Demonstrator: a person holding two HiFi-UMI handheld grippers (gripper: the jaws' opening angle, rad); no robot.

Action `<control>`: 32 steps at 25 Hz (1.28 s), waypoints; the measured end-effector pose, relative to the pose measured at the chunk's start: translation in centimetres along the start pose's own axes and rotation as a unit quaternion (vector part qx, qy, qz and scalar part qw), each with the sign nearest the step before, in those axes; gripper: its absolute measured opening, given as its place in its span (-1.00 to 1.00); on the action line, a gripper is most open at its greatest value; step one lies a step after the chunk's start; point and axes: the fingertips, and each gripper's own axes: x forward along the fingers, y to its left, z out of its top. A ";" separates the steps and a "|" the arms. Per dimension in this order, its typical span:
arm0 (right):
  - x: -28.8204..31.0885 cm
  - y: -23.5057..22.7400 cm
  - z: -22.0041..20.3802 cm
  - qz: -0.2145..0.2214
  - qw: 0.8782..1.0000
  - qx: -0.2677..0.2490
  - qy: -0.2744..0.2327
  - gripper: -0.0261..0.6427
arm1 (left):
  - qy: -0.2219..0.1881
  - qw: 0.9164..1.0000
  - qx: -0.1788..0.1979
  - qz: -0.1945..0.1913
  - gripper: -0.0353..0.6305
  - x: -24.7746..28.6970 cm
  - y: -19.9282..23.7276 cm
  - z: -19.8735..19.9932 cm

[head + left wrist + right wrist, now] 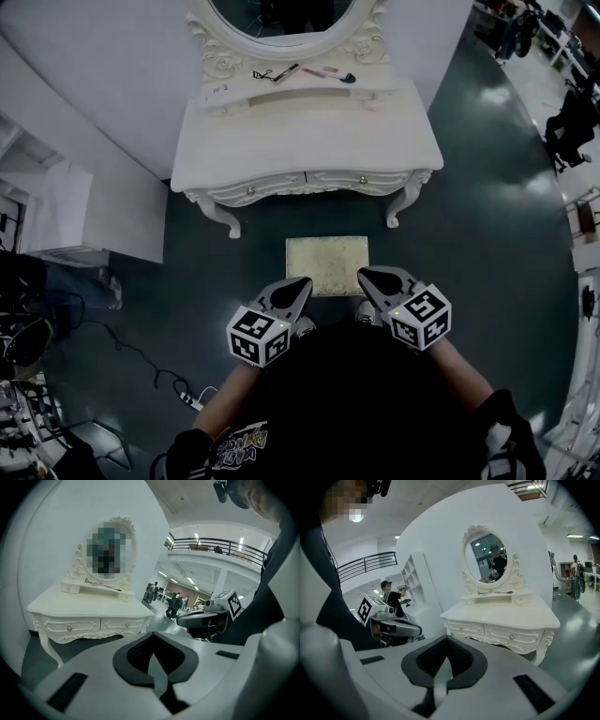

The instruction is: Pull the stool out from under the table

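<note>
You are holding both tools with jaws pressed together, nothing between them. The left gripper (298, 285) is hanging at the stool's (326, 262) seven o'clock corner and the right gripper (367, 277) at five o'clock. The stool is standing at the table's (309, 141) six o'clock (apart from its front edge).

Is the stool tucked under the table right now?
No, the stool stands in front of the table, with a strip of floor showing between them.

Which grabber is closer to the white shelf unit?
Left. The left gripper sits on the shelf unit's side of the stool; the right gripper is on the stool's far side.
</note>
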 end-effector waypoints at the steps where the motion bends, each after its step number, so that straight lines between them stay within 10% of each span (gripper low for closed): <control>1: 0.1 0.2 -0.2 0.002 1.000 -0.002 0.002 -0.84 | 0.003 1.000 0.000 -0.002 -0.87 0.1 -0.1 -0.3; 32: -0.9 2.8 -2.0 0.012 1.000 0.000 0.002 -0.84 | 0.000 1.000 0.007 -0.017 -0.87 -1.6 -2.3 -1.7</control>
